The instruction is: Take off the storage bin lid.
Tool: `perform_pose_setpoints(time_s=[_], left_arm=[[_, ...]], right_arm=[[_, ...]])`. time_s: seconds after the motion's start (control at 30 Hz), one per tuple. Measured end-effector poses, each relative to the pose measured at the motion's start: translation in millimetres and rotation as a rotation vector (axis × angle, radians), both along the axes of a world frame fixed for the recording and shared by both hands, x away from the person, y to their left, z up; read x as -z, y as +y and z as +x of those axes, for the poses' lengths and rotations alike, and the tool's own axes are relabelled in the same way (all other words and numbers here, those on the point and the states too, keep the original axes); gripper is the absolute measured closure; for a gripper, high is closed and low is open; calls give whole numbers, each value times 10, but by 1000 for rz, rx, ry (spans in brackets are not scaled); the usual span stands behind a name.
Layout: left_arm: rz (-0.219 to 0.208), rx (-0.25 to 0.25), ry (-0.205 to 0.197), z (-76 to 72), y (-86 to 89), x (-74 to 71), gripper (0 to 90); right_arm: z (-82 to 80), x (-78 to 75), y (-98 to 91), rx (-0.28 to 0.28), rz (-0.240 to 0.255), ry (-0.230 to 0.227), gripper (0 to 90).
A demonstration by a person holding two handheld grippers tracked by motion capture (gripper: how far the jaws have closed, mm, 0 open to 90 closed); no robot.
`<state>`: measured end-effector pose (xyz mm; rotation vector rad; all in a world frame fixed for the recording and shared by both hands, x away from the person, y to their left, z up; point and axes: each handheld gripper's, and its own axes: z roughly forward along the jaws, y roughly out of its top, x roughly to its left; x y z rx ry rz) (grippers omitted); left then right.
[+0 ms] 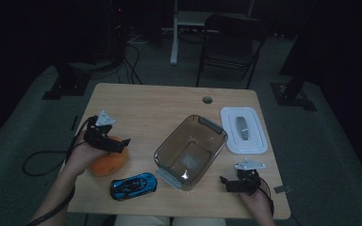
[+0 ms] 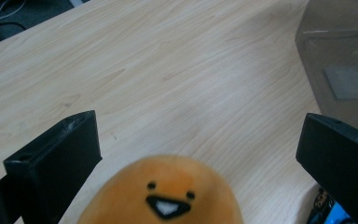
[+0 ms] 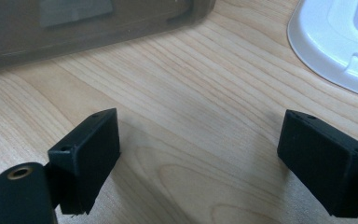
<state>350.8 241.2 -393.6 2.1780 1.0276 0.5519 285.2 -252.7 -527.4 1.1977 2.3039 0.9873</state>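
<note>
Left hand-held gripper and right hand-held gripper both spread wide, low over the table.

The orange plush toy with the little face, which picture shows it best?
The left gripper view: the orange plush toy sits close between the open jaws, with its eyes and mouth clear. The high view shows it small and dim under the left gripper, no face visible.

Bare tabletop behind; tub blocks centre, lid right.
</note>
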Motion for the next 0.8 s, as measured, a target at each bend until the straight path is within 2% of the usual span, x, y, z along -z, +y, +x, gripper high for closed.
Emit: perform_pose_setpoints(time_s=[0.27, 0.5, 0.6, 0.73, 0.8], left_arm=[[-11, -35, -6, -173, 237, 74, 4], [-31, -49, -16, -328, 332, 132, 3], [-11, -51, -15, -389, 335, 189, 3], [-22, -77, -2, -440, 374, 271, 3], [0, -88, 9, -432, 397, 337, 3]], right_arm=[[-1, 0, 1, 1, 1, 1, 126], [-1, 0, 1, 1, 0, 1, 126], [-1, 0, 1, 1, 1, 1, 126], [-1, 0, 1, 1, 0, 1, 126], [-1, 0, 1, 2, 1, 1, 126]])
